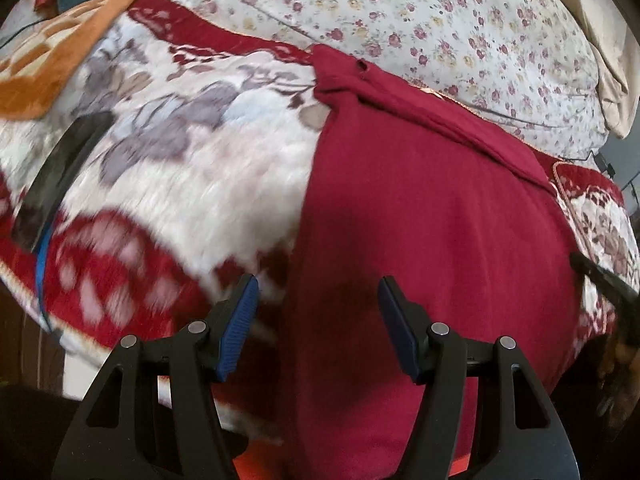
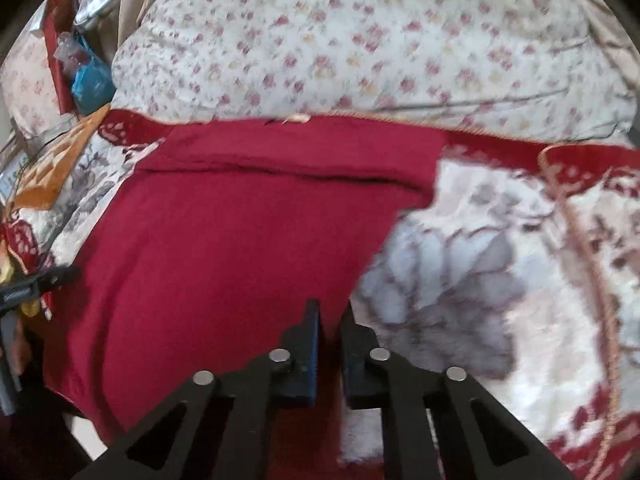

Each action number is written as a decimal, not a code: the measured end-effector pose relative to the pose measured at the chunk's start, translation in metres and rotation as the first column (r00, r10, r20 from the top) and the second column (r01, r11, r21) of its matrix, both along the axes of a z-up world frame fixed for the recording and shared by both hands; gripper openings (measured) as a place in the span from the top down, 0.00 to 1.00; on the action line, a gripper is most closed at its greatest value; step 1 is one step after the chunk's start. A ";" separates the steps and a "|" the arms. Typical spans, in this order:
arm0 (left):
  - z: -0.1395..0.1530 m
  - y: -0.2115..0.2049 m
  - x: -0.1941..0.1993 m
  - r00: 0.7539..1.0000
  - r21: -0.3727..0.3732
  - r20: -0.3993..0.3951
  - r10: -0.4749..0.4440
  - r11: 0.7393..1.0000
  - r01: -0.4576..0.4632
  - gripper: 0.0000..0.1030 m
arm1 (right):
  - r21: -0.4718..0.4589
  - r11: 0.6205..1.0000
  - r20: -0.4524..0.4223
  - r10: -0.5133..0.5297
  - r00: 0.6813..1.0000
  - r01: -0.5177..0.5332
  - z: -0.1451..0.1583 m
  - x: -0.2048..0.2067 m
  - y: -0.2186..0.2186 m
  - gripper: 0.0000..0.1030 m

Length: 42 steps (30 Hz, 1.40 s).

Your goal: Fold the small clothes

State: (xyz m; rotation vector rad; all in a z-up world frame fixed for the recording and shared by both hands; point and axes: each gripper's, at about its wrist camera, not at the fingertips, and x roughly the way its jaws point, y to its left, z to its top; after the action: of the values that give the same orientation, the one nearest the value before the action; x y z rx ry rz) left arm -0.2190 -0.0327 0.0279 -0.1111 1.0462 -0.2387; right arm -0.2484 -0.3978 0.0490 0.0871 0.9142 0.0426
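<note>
Garment (image 1: 420, 220), dark red, lies flat on floral blanket (image 1: 192, 152). Left gripper (image 1: 316, 320) tilts down over garment's left edge, jaws apart, nothing btwn them. Right gripper (image 2: 330, 340) angles down at garment's right edge, jaws pinched together on the cloth.

A red-and-white floral blanket (image 1: 192, 168) lies beside a rose-print quilt (image 1: 420, 20) and an orange cloth (image 1: 52, 68).

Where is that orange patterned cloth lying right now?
The orange patterned cloth lies at the far left in both views, on the red-and-white floral blanket, left of the dark red garment.
</note>
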 end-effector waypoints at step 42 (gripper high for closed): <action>-0.024 0.013 -0.048 0.992 0.032 -0.080 -0.096 0.995 0.099 0.40 | 0.350 0.936 -0.298 0.158 0.941 -0.046 -0.038 -0.078 0.025 0.30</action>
State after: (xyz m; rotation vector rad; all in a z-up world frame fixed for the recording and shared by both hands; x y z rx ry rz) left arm -0.2672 -0.0199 0.0035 -0.0373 1.1345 -0.3063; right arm -0.3269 -0.3733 0.0114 0.3763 1.2336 0.2928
